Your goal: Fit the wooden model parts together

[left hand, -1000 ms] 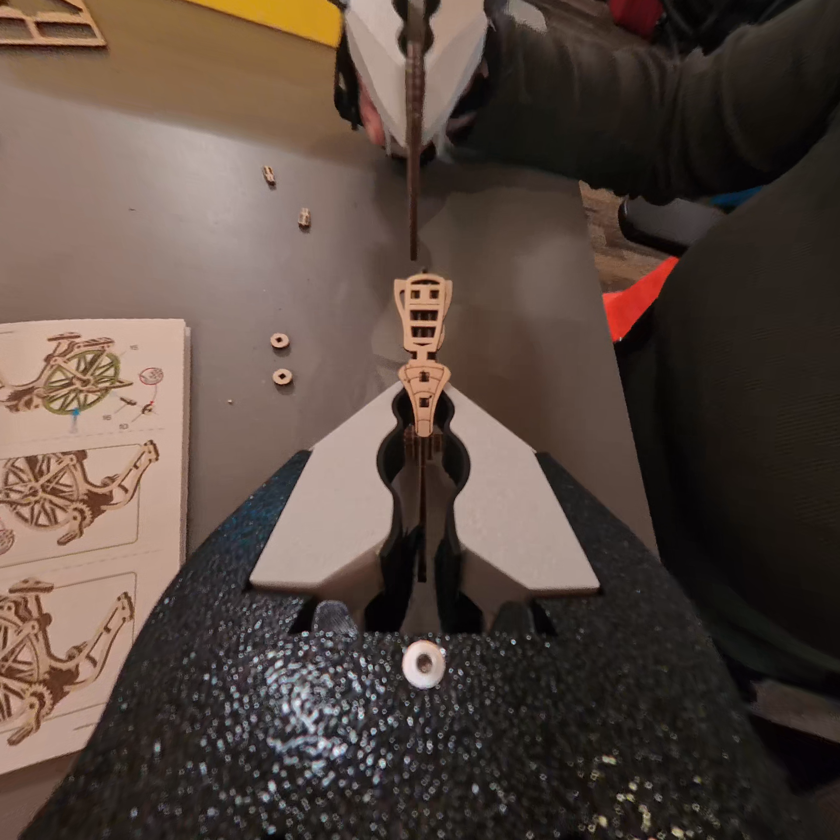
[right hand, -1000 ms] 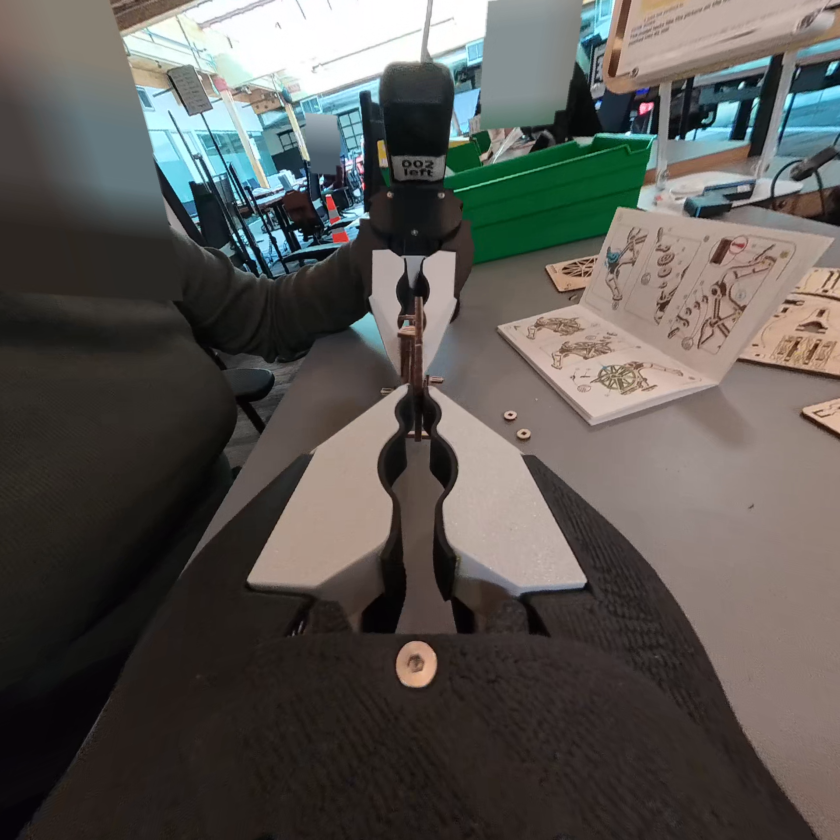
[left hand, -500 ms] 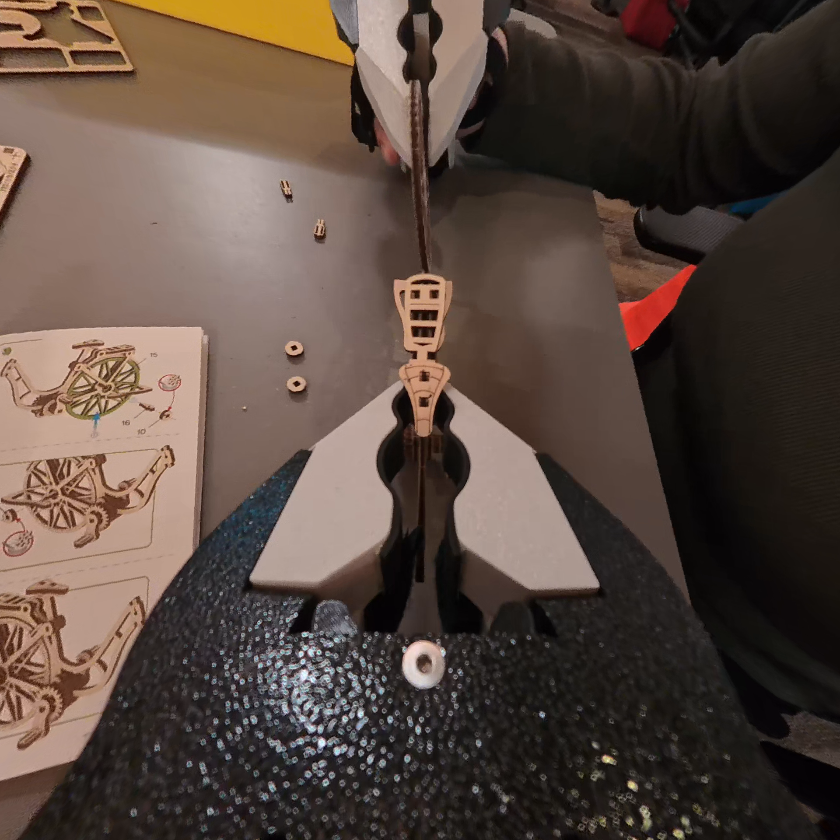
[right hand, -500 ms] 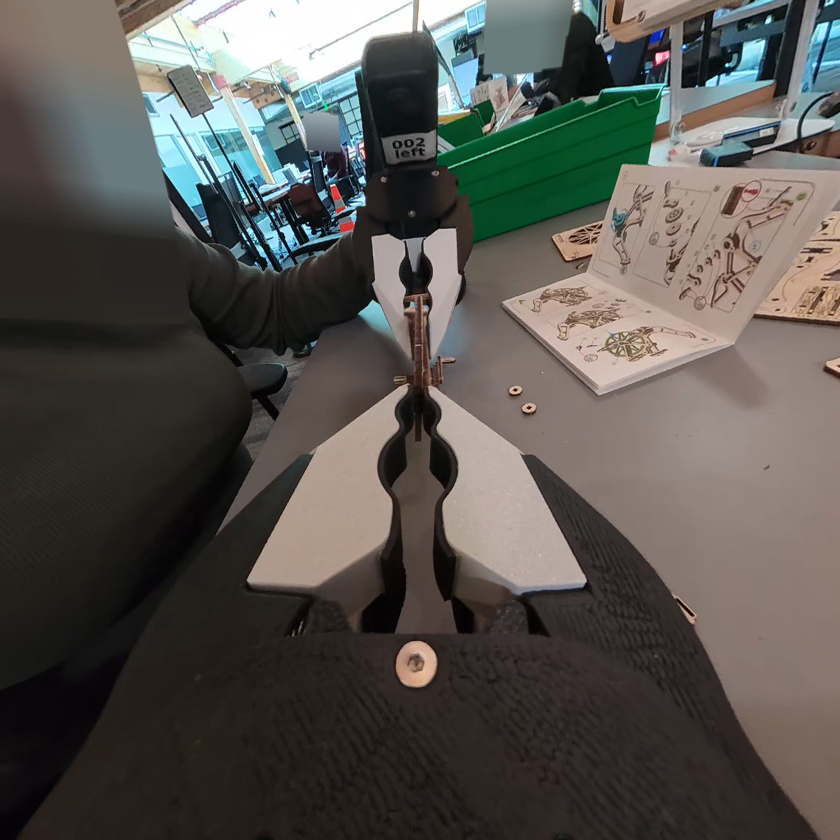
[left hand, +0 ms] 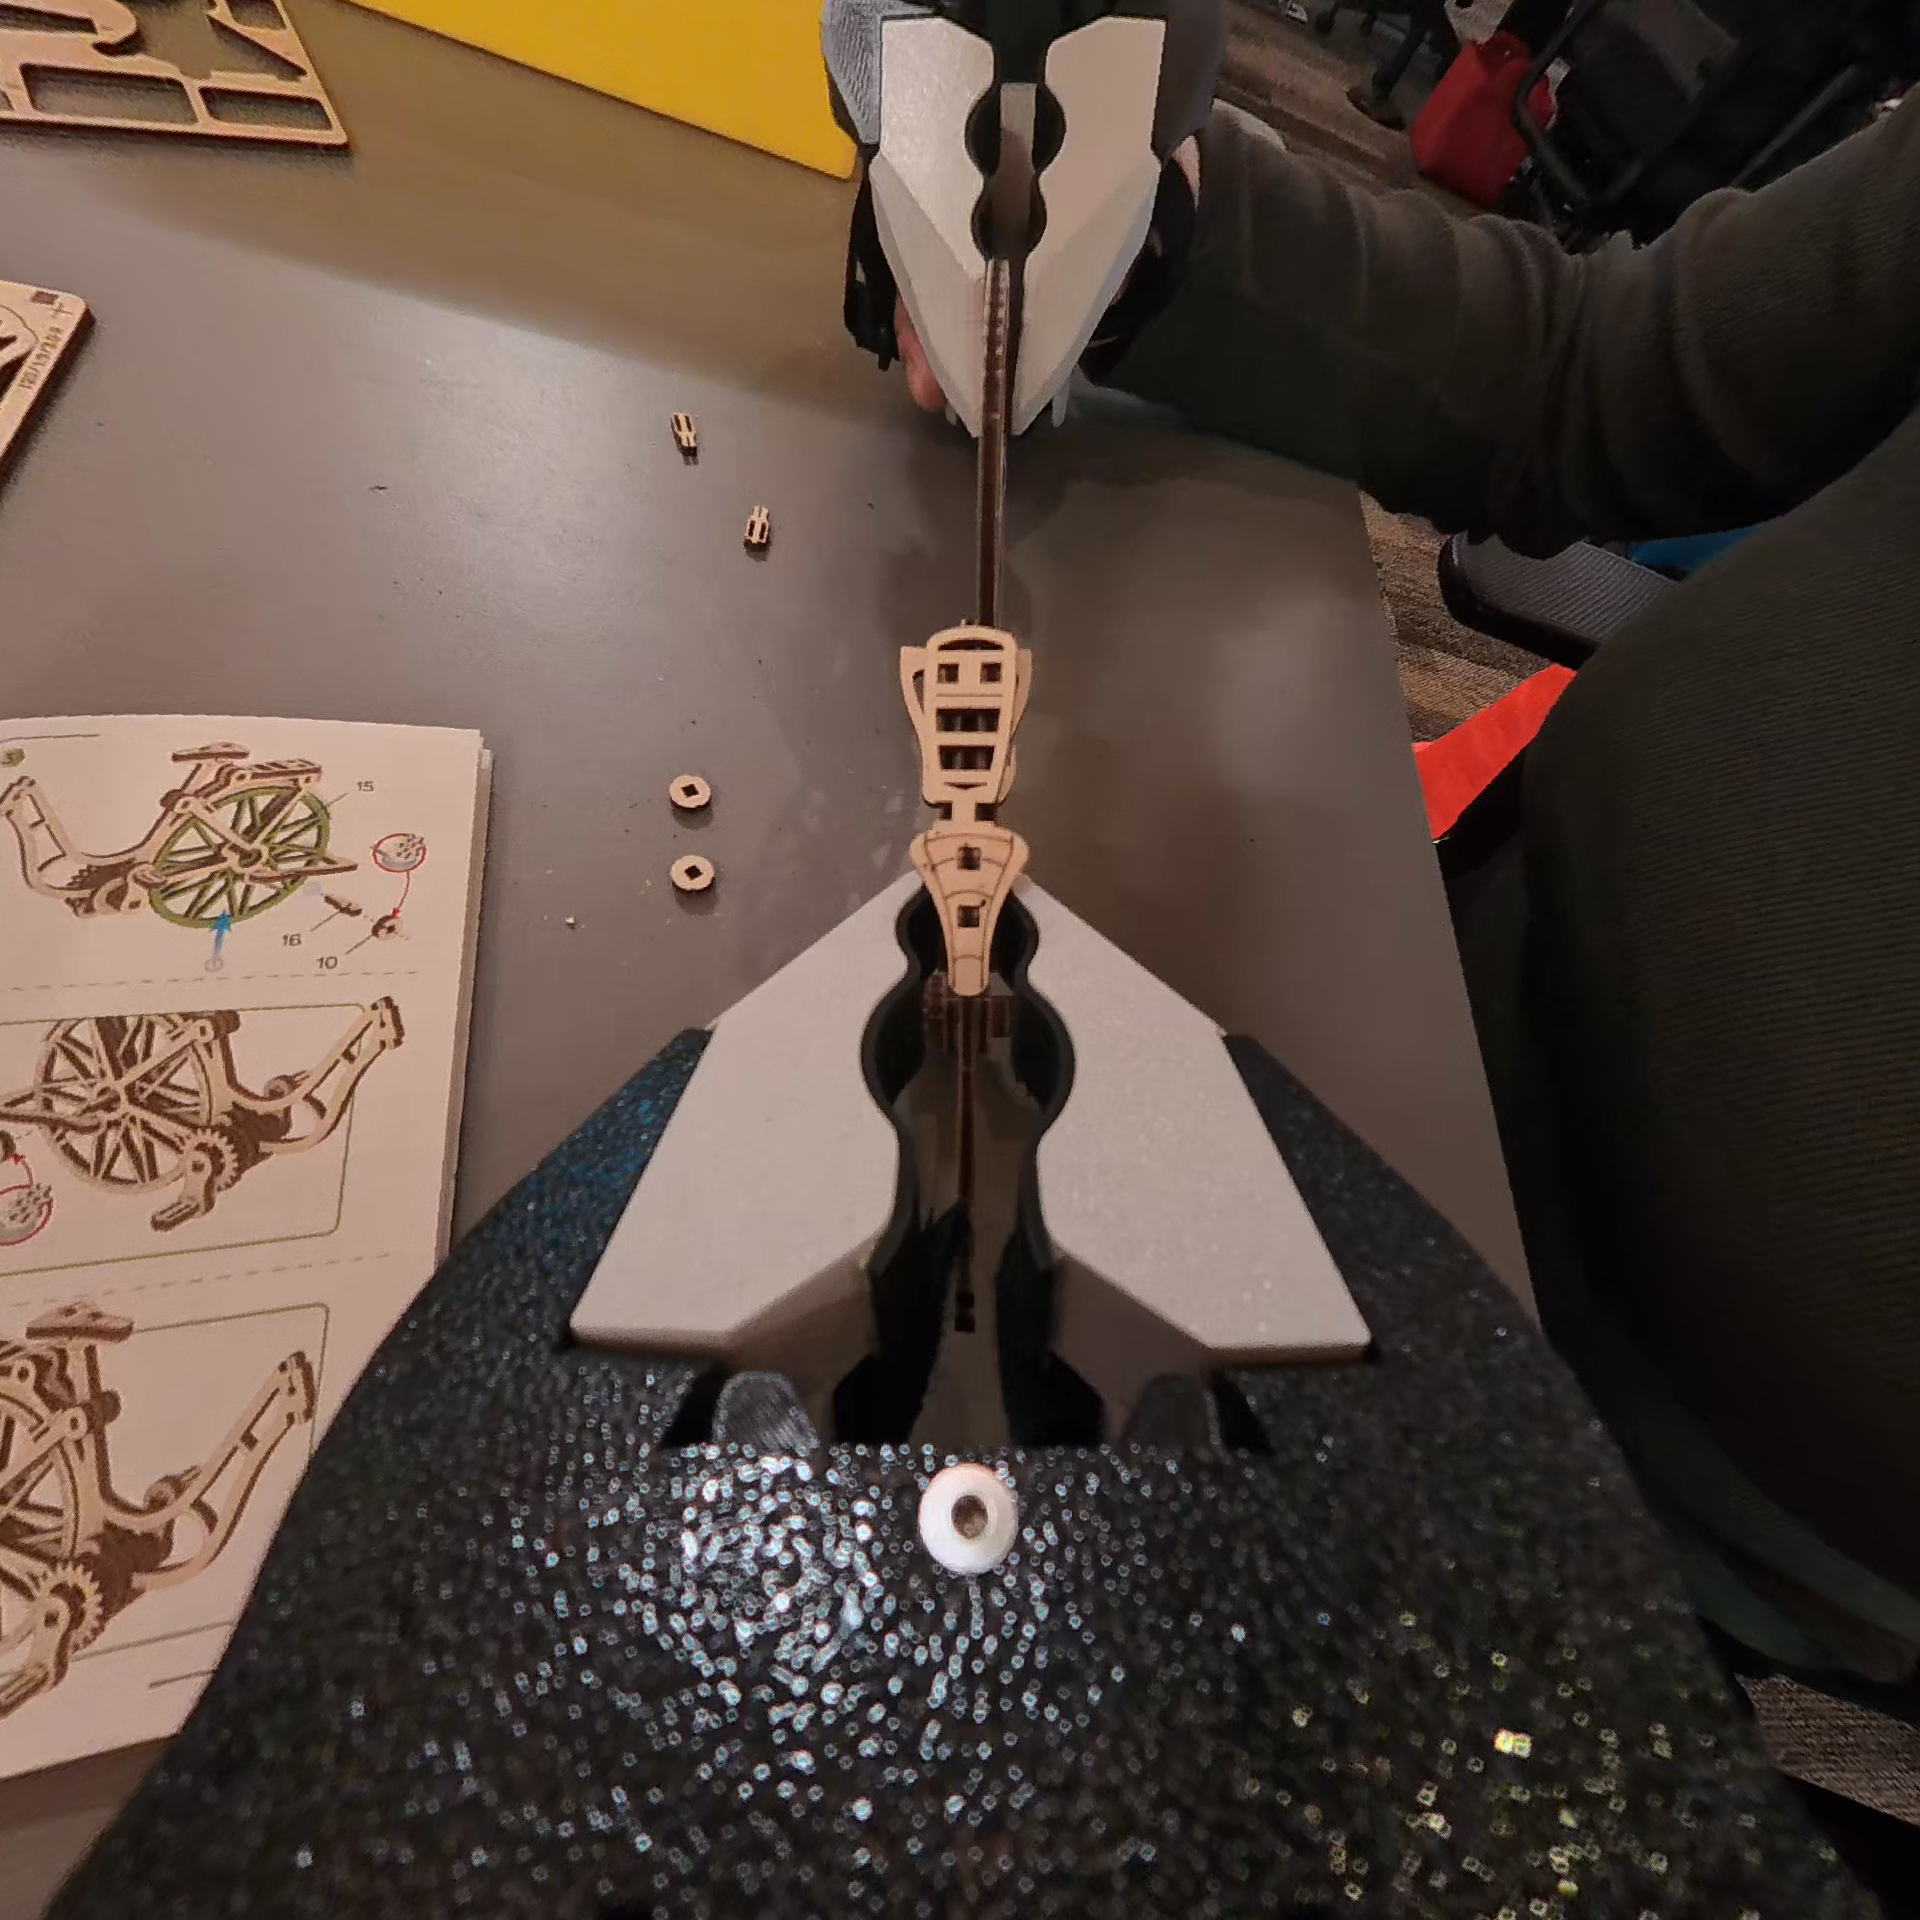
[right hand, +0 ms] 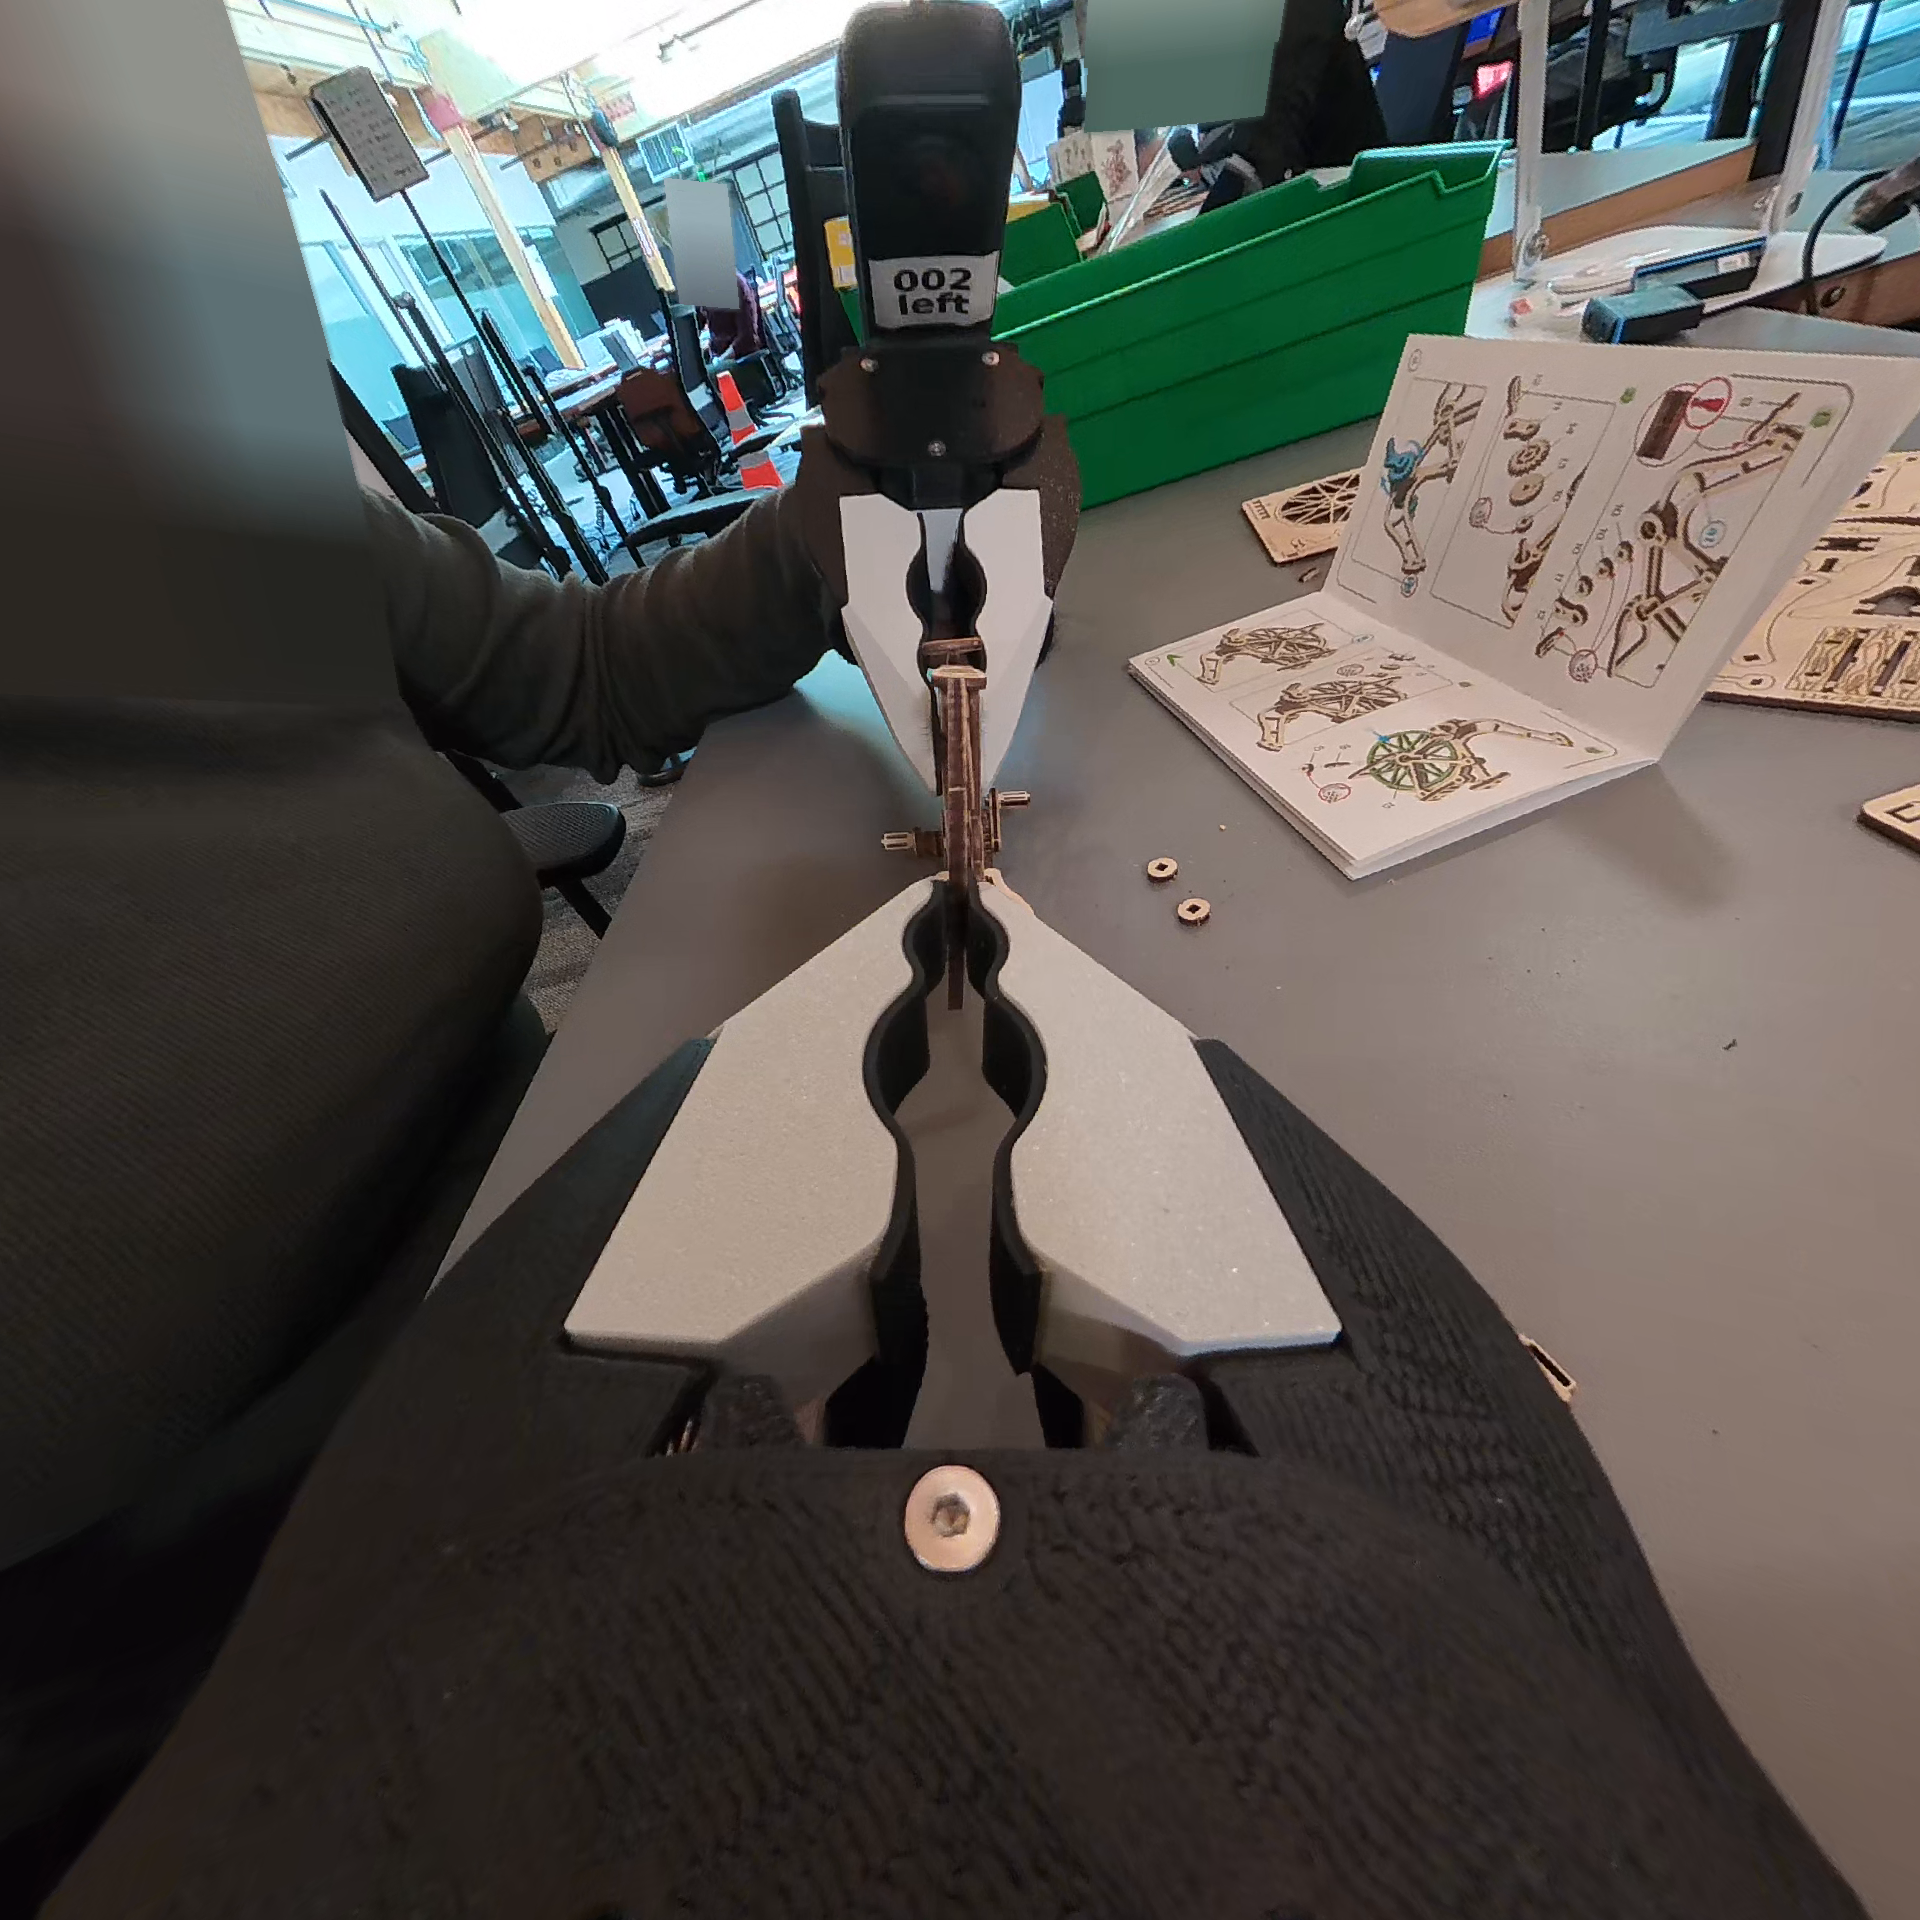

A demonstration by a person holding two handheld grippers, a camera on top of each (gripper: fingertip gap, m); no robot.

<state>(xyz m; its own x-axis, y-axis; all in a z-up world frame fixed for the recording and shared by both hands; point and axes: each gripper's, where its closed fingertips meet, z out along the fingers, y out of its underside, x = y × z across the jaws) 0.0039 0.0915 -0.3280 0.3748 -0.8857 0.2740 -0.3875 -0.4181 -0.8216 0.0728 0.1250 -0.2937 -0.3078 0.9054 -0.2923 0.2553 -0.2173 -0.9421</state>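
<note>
Two grippers are facing each other over the grey table (left hand: 436, 582). I am pinching the pale wooden frame (left hand: 968, 790) in the left gripper (left hand: 966, 940), fingers pressed against it, frame jutting forward past the tips. Ahead, the right gripper (left hand: 992, 416) is clamping a thin dark wooden wheel (left hand: 987, 520) edge-on, its rim meeting the frame's far end. Left of my left gripper, two small washers (left hand: 691, 831) are lying near the open instruction booklet (left hand: 208, 1039). Beyond them, two tiny wooden pegs (left hand: 720, 480) are resting on the table.

Opposed close wrist views, shared table (left hand: 436, 540)
</note>
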